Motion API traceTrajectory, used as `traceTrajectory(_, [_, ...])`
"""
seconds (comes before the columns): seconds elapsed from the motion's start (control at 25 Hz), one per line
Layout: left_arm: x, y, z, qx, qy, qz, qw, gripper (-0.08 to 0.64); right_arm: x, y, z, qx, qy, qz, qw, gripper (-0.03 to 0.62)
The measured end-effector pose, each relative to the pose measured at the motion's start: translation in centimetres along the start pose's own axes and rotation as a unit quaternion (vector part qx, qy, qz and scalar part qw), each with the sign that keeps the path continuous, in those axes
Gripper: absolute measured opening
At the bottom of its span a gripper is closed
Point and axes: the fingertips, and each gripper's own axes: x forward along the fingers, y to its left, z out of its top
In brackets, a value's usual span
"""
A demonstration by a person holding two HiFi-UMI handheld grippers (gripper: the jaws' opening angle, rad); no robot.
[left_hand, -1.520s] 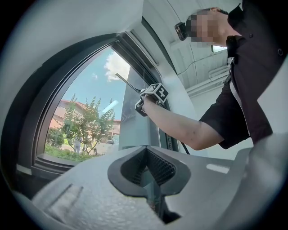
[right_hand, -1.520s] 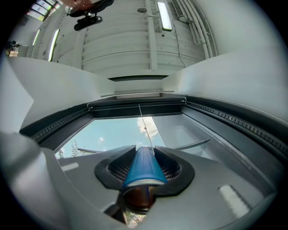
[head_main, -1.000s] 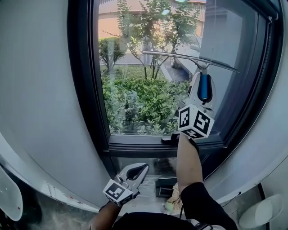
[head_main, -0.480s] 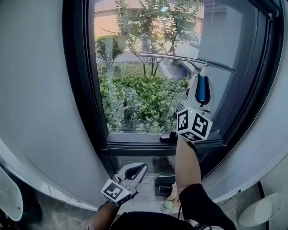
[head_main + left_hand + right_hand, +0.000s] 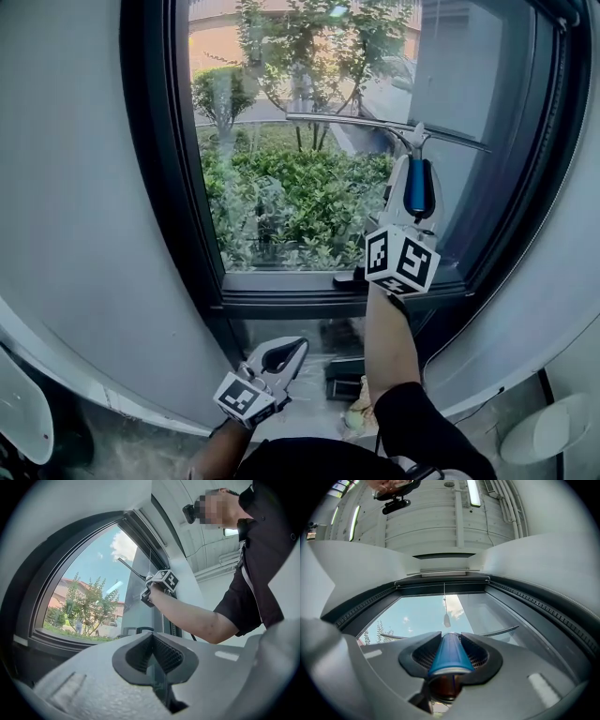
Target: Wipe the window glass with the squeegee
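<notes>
A squeegee with a blue handle (image 5: 416, 187) and a long metal blade (image 5: 375, 127) rests against the window glass (image 5: 300, 187), blade nearly level across the upper pane. My right gripper (image 5: 415, 178) is shut on the blue handle (image 5: 449, 654), raised in front of the pane's right half. In the right gripper view the blade (image 5: 499, 632) shows past the jaws. My left gripper (image 5: 281, 357) hangs low below the sill, shut with nothing held; its ribbed pads (image 5: 165, 651) meet. From the left gripper view, the right gripper's marker cube (image 5: 166, 579) and blade (image 5: 131, 569) show at the glass.
A dark window frame (image 5: 155, 187) surrounds the pane, with a sill (image 5: 309, 298) and a black handle (image 5: 349, 278) at its bottom. Grey walls flank both sides. A pull cord (image 5: 446, 616) hangs in front of the glass. Small items lie on the floor (image 5: 347, 380) below.
My right gripper with the squeegee has moved slightly up and left along the glass. The left gripper has stayed low, nearly still.
</notes>
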Motion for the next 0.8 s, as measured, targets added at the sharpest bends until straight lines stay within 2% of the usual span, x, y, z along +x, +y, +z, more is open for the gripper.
traceTrajectory(0.8, [0.3, -1.2, 0.2, 0.003, -0.006, -0.005, 1.0000, -0.002, -1.8, -0.5, -1.1, -0.004, 0.023, 0.002, 1.000, 0.129])
